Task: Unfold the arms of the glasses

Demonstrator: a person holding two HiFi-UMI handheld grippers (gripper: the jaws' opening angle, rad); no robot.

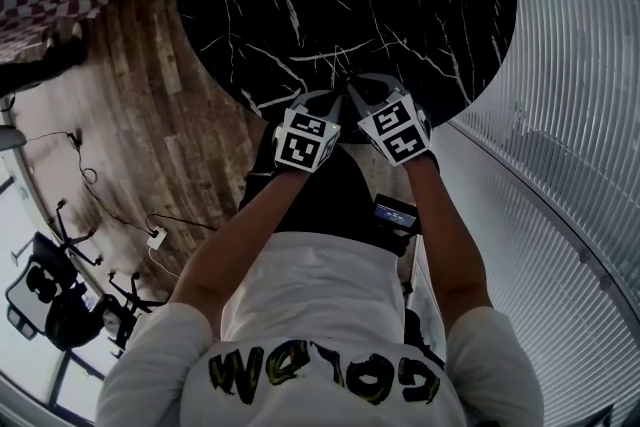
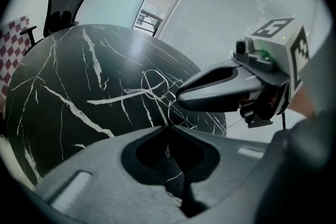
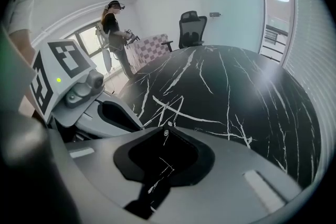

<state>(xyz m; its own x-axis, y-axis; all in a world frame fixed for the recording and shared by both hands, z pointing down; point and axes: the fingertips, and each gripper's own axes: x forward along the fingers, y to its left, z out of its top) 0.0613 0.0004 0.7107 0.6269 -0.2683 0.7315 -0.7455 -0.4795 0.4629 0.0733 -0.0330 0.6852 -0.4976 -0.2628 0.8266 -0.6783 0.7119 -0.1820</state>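
Observation:
Thin wire-framed glasses (image 2: 155, 84) lie near the front edge of a round black marble table (image 2: 63, 92), hard to pick out among its white veins. My left gripper (image 2: 168, 126) is shut, with one thin wire arm of the glasses running into its tips. My right gripper (image 3: 168, 126) is shut too, with a small shiny bit of the frame (image 3: 166, 132) caught at its tip. In the left gripper view the right gripper (image 2: 179, 97) reaches in from the right, right at the glasses. Seen from the head, the left gripper (image 1: 335, 97) and the right gripper (image 1: 352, 85) meet tip to tip at the table edge (image 1: 300, 80).
A black office chair (image 3: 191, 29) stands at the far side of the table. A person (image 3: 115, 34) stands by the windows beside a checkered surface (image 3: 152, 44). A ribbed curved wall (image 1: 580, 115) runs along the right. Cables (image 1: 150, 230) and another chair (image 1: 50, 300) are on the wooden floor.

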